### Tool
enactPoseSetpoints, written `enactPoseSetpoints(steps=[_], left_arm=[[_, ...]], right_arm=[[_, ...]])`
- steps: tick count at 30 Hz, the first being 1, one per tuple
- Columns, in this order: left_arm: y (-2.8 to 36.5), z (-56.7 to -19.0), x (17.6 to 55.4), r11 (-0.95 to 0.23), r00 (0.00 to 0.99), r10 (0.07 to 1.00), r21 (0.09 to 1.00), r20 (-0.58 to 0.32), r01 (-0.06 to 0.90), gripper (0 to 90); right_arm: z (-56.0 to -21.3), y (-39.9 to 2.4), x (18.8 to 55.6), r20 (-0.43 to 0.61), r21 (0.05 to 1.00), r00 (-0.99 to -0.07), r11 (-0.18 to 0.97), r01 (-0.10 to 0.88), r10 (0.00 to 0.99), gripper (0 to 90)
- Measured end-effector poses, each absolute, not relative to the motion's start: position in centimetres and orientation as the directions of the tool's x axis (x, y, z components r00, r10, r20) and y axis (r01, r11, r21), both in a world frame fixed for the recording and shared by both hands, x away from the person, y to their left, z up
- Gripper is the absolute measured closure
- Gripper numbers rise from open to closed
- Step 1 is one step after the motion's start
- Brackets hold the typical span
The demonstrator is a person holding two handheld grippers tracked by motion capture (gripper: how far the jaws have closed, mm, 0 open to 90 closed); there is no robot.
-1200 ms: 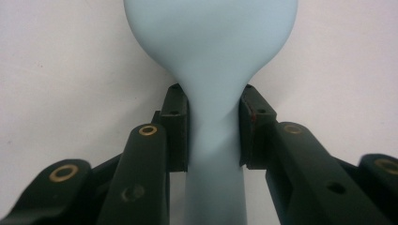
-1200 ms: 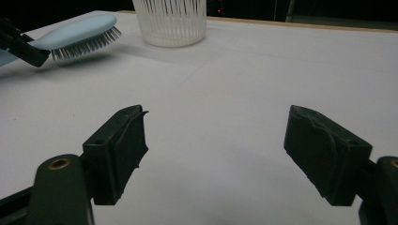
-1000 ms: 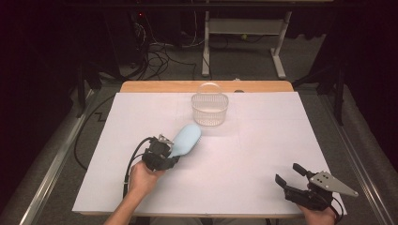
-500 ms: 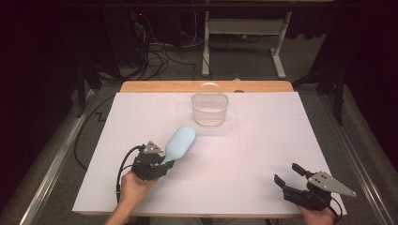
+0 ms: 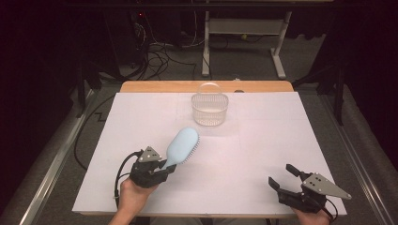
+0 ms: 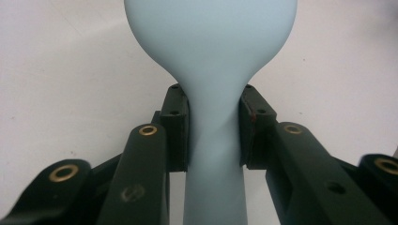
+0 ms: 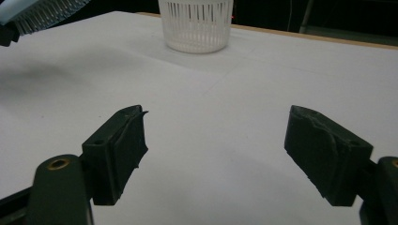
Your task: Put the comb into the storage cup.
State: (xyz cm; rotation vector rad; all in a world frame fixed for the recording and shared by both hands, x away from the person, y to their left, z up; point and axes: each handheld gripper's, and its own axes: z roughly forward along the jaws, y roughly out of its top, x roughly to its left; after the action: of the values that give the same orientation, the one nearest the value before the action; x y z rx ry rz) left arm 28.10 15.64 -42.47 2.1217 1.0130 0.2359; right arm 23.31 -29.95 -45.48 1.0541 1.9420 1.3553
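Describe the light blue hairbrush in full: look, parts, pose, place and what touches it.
The hairbrush is pale blue, smooth and matte, plastic by the look: an oval head narrowing to a slim handle, with pale bristles along its right edge in the high view. The left tool is clamped on the handle just below the head, one pad on each side. It points away from the person toward the white basket, over the white table.

No readable txt, labels or nos. anywhere; nothing legible.

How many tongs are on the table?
2. The left tongs hold a blue hairbrush near the front left; the right tongs hover open and empty at the front right.
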Motion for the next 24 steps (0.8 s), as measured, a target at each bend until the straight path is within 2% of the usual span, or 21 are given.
enactPoseSetpoints(steps=[14,19,24], left_arm=[[14.4,-42.7,27.7,-0.422,0.708,0.691,0.714,-0.145,0.558,67.4],[14.2,-42.6,27.5,-0.421,0.713,0.686,0.72,-0.145,0.551,67.5],[14.0,-42.8,27.5,-0.418,0.718,0.679,0.723,-0.153,0.55,67.4]], right_arm=[[-45.1,-27.0,23.2,-0.008,0.952,-0.616,0.195,0.236,0.787,21.4],[-44.9,-25.9,23.4,0.047,0.958,-0.656,0.152,0.243,0.754,21.1],[-44.8,-25.1,23.8,0.057,0.959,-0.668,0.145,0.243,0.742,21.1]])
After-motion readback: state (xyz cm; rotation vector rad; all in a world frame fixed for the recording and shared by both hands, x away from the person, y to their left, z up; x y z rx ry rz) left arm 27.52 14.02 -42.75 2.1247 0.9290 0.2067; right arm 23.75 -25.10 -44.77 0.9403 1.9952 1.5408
